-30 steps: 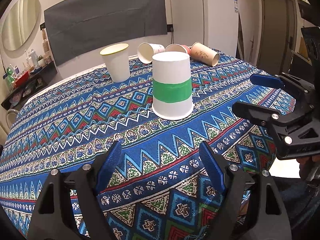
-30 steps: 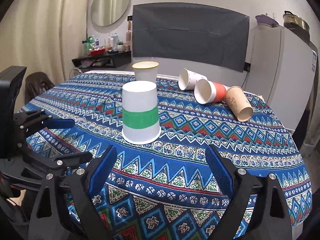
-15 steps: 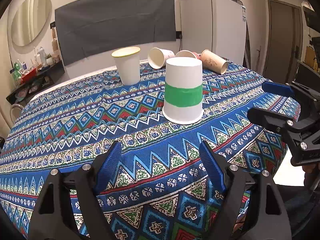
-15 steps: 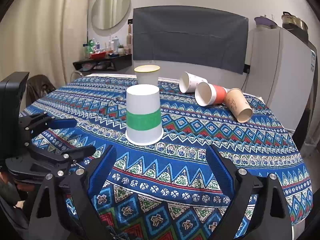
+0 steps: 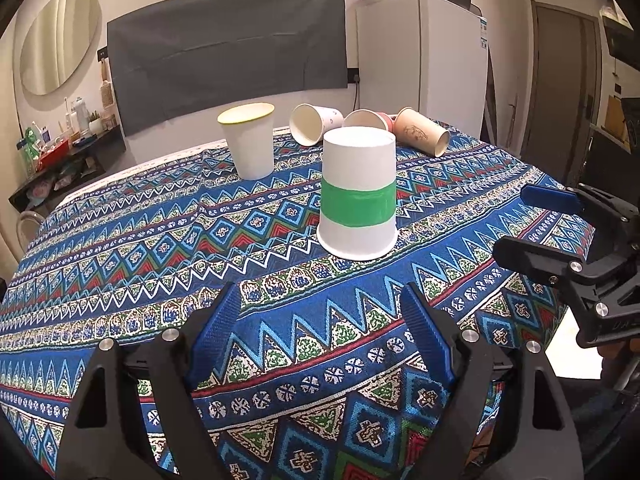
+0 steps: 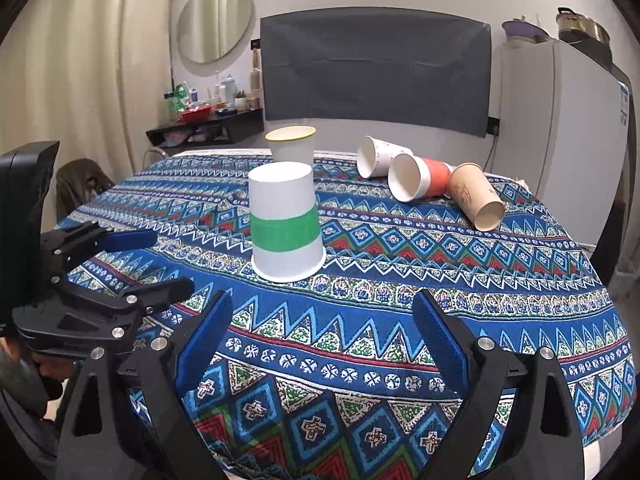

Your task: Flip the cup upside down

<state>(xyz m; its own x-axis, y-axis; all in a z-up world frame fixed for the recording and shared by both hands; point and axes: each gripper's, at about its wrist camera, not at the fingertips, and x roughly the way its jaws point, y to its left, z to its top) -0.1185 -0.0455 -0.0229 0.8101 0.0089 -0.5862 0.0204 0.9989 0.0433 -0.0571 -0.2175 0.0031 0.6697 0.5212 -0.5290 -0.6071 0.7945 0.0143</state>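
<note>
A white paper cup with a green band (image 5: 358, 196) stands upside down, mouth on the patterned tablecloth (image 5: 120, 264); it also shows in the right wrist view (image 6: 286, 222). My left gripper (image 5: 320, 320) is open and empty, near the table's front edge, short of the cup; it shows from the side in the right wrist view (image 6: 148, 264). My right gripper (image 6: 324, 328) is open and empty, also short of the cup; it shows at the right of the left wrist view (image 5: 524, 224).
A white cup with a yellow rim (image 5: 250, 140) stands upright behind the banded cup. Three cups lie on their sides at the back: a white one (image 5: 314, 122), a red-banded one (image 6: 418, 178) and a tan one (image 5: 422, 136). A fridge (image 5: 424, 60) stands behind the table.
Both grippers have pulled back and levelled a little; the banded cup stays upside down on the cloth. Both stay open.
</note>
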